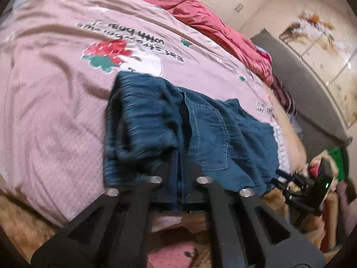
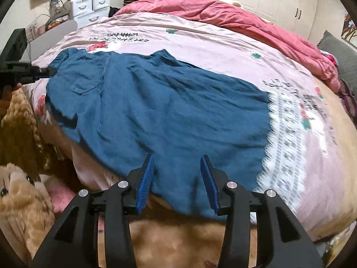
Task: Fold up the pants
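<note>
Blue denim pants (image 2: 167, 111) lie spread flat across the pink bedspread (image 2: 200, 40), back pocket up and towards the left. My right gripper (image 2: 177, 157) hovers over the near hem edge, open; its blue pads (image 2: 145, 183) stand apart and do not press the cloth. In the left wrist view the pants (image 1: 205, 122) are bunched up, and my left gripper (image 1: 179, 174) is shut on their near edge, with denim draped over its fingertips. The left gripper (image 2: 42, 72) also shows at the pants' left corner. The right gripper (image 1: 281, 177) sits at the far right.
A red duvet (image 2: 234, 15) is heaped along the bed's far side. A tan plush toy (image 2: 20, 192) and a brown fuzzy blanket (image 2: 178, 241) lie at the near edge. White drawers (image 2: 89, 6) stand beyond the bed, and a grey headboard (image 1: 301, 78) at its right.
</note>
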`<state>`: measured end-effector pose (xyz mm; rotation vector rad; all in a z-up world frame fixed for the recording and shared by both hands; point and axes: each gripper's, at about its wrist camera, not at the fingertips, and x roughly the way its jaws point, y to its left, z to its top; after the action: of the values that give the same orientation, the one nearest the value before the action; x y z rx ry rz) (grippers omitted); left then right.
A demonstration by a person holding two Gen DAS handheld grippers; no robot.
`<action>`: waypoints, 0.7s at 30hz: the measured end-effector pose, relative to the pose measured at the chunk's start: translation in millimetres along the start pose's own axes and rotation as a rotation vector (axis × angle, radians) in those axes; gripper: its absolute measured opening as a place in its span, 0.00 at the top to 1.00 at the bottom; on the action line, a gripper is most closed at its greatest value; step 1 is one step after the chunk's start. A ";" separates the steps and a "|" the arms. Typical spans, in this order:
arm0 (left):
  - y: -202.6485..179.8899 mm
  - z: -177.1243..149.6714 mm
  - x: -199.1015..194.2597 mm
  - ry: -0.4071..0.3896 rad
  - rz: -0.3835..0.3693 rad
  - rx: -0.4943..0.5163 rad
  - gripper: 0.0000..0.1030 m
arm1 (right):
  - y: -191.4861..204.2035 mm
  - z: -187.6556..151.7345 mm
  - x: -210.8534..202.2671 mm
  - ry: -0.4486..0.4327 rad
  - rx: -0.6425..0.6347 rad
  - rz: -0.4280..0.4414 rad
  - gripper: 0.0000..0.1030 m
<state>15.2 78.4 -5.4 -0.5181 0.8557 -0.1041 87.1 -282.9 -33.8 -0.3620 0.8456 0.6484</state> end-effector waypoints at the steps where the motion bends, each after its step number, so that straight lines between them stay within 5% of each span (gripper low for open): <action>1: -3.7 -0.8 -0.6 0.002 0.018 0.033 1.00 | 0.6 2.7 6.9 0.010 0.008 0.015 0.59; 7: 0.1 -10.1 -30.7 -0.017 0.105 0.107 1.00 | 7.7 0.1 21.7 0.063 0.004 0.033 0.55; 14: 16.4 -13.0 -9.7 0.063 0.096 0.070 0.96 | 10.2 -9.8 28.7 0.069 0.014 0.031 0.47; 15: 15.9 -11.8 -16.3 0.046 0.103 0.070 0.94 | 11.3 -9.3 28.5 0.074 0.008 0.029 0.45; 17: 15.7 -9.0 -34.2 0.011 0.126 0.063 0.71 | 9.3 -10.2 24.9 0.083 0.006 0.036 0.45; 21: 12.5 -1.1 -77.1 -0.089 0.223 0.101 0.69 | 1.5 -6.4 -0.7 0.023 0.023 0.049 0.45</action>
<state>-37.8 111.3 41.5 -0.3272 0.8118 0.0793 82.1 -285.5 -37.3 -0.3292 0.8851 0.6805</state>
